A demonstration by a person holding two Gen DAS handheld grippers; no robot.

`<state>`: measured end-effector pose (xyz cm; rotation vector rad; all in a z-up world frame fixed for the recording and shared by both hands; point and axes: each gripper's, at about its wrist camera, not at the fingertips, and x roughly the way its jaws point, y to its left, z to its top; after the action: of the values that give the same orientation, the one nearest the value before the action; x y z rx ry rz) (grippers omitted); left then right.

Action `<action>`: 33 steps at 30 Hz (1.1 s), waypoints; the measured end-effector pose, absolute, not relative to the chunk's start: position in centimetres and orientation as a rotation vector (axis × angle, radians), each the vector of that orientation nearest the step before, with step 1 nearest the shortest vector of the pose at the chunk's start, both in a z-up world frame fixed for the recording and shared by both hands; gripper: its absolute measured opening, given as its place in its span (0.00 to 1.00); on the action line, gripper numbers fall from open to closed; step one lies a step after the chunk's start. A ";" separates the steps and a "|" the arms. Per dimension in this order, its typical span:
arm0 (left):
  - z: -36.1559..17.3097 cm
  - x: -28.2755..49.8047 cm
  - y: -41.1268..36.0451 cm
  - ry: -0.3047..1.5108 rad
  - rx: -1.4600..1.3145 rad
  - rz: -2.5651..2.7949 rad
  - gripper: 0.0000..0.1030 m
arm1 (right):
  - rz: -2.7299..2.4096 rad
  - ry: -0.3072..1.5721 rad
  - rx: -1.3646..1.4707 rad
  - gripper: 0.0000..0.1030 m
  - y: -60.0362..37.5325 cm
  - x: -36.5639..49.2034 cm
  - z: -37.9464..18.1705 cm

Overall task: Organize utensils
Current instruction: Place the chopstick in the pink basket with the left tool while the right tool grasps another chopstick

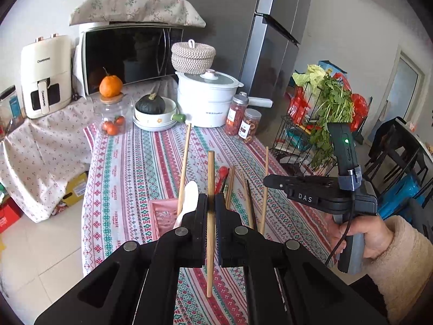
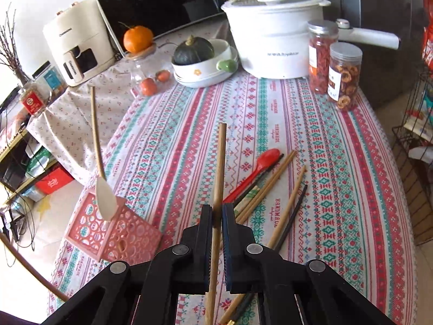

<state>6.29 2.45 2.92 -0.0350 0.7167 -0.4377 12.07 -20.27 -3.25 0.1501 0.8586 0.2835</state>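
Far left, cream air fryer (image 2: pixel 78 43) lettered "CHANGHONG". Nearer, pink basket (image 2: pixel 113 233) on the striped tablecloth (image 2: pixel 338 162), white spatula (image 2: pixel 104 187) leaning in it. Left gripper (image 1: pixel 211 203) clenched on an upright wooden stick (image 1: pixel 210 216). Right gripper (image 2: pixel 216 216) likewise clamping a wooden chopstick (image 2: pixel 218 189). Just right, red spoon (image 2: pixel 257 168) and loose chopsticks (image 2: pixel 273 187) on "HANDMADE"-printed cloth. Beyond, white pot (image 2: pixel 273 35), lettering unreadable.

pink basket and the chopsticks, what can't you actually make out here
- Pink basket: its inside is hidden by its own latticed wall in the right wrist view; in the left wrist view the left gripper covers most of it.
- Chopstick held in the right gripper: its lower end is cut off by the bottom edge.
- Loose chopsticks on the tablecloth: their near ends pass behind the gripper, so the count is unclear.
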 end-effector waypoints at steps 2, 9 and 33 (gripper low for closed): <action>3.5 6.0 2.8 0.691 -0.044 -0.435 0.05 | 0.297 0.828 0.137 0.04 -20.1 10.9 -2.4; 6.9 4.5 4.4 0.526 -0.096 -0.402 0.05 | 0.361 0.703 0.136 0.04 -19.8 7.8 1.6; 2.6 11.0 4.5 0.435 -0.015 -0.276 0.05 | 0.531 0.554 0.197 0.04 -14.9 9.4 7.0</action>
<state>10.98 4.53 2.59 -0.0150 0.4347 -0.2758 9.42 -14.86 6.97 0.1971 0.5543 0.5313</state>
